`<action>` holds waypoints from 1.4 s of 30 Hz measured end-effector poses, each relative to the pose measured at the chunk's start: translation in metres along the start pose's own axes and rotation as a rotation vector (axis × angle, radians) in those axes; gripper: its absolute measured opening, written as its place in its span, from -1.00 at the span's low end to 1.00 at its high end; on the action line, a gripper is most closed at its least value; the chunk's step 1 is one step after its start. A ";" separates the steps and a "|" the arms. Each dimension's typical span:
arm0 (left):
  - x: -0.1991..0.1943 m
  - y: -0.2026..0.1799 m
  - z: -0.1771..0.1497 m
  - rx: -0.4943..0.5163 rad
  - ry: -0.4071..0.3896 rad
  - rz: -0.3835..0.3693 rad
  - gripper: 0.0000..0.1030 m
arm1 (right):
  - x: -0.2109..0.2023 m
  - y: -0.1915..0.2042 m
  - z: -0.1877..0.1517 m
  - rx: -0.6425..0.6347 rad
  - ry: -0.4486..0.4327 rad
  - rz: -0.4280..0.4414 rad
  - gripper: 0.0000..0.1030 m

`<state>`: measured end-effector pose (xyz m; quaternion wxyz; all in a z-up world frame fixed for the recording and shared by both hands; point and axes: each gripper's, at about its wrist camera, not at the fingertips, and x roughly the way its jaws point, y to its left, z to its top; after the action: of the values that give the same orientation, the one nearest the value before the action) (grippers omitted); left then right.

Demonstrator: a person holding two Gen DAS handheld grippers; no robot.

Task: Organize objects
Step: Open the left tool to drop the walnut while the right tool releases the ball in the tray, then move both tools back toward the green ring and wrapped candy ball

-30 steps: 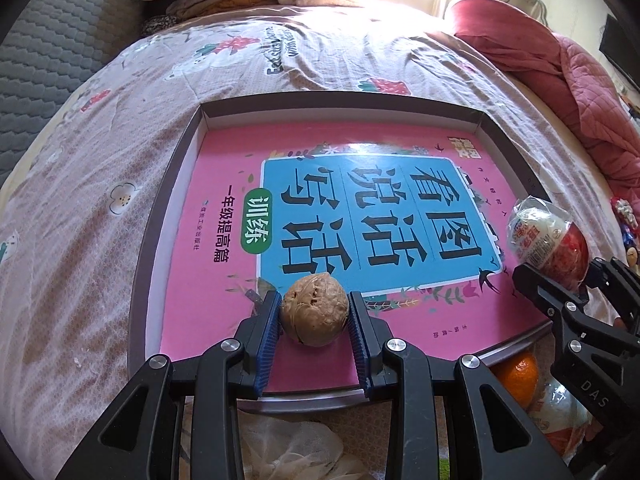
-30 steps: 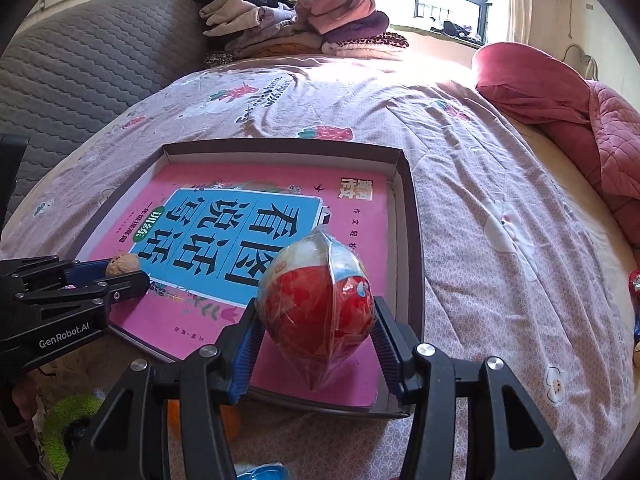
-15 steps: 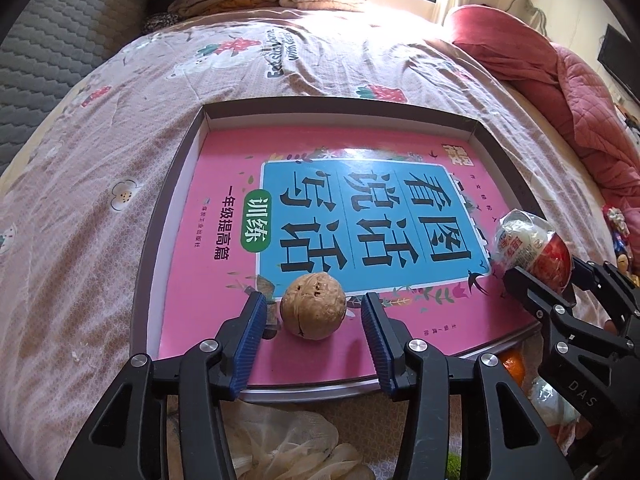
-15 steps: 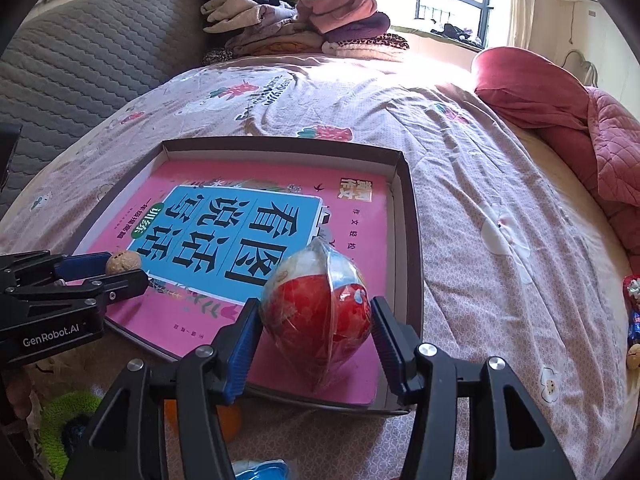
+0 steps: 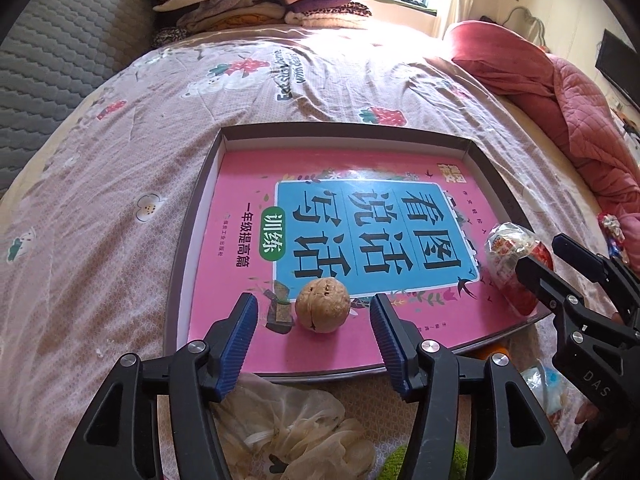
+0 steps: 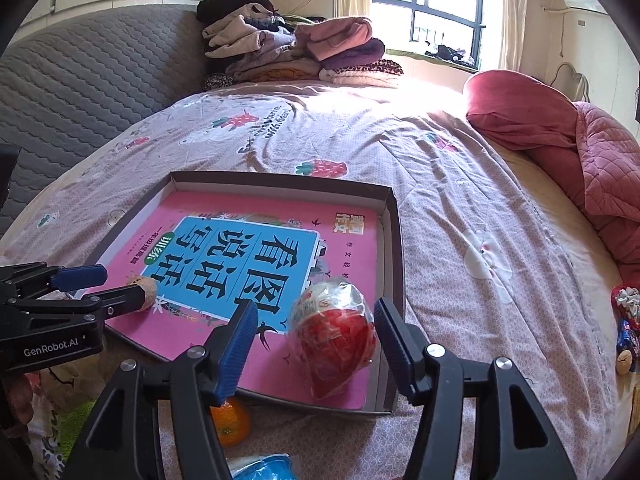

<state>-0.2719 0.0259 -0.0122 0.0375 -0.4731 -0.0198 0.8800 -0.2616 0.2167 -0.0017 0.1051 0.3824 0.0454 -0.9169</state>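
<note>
A shallow dark box [image 5: 192, 224] on the bed holds a pink and blue book [image 5: 360, 216]. A walnut [image 5: 322, 305] lies on the book near the box's front edge. My left gripper [image 5: 314, 330] is open, its blue pads on either side of the walnut and apart from it. A red and white snack in clear wrap [image 6: 332, 336] lies on the book at the box's front right corner. My right gripper [image 6: 314, 338] is open around it without touching. The box [image 6: 396, 248] and walnut [image 6: 141, 293] also show in the right wrist view.
An orange [image 6: 230, 420], a blue packet [image 6: 264, 466] and a white mesh bag [image 5: 296, 428] lie in front of the box. Folded clothes [image 6: 296, 52] are stacked at the bed's far end. A red quilt [image 6: 560, 144] lies at the right. Small toys [image 6: 624, 328] sit by the right edge.
Both grippers opened and drew back. The walnut and the wrapped snack were let go and now rest on the book.
</note>
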 end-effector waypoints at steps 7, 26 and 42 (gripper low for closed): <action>-0.023 -0.004 -0.008 0.003 -0.041 0.007 0.16 | -0.023 0.006 0.003 0.001 -0.040 0.046 0.17; -0.076 -0.016 -0.050 0.037 -0.079 0.013 0.17 | -0.090 0.022 -0.006 -0.010 -0.130 0.090 0.17; -0.102 -0.020 -0.075 0.053 -0.101 -0.003 0.16 | -0.112 0.016 -0.040 0.038 -0.113 0.074 0.18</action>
<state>-0.1529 0.0368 0.0326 0.0501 -0.4268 0.0009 0.9030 -0.1534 0.2249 0.0500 0.1342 0.3333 0.0078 -0.9332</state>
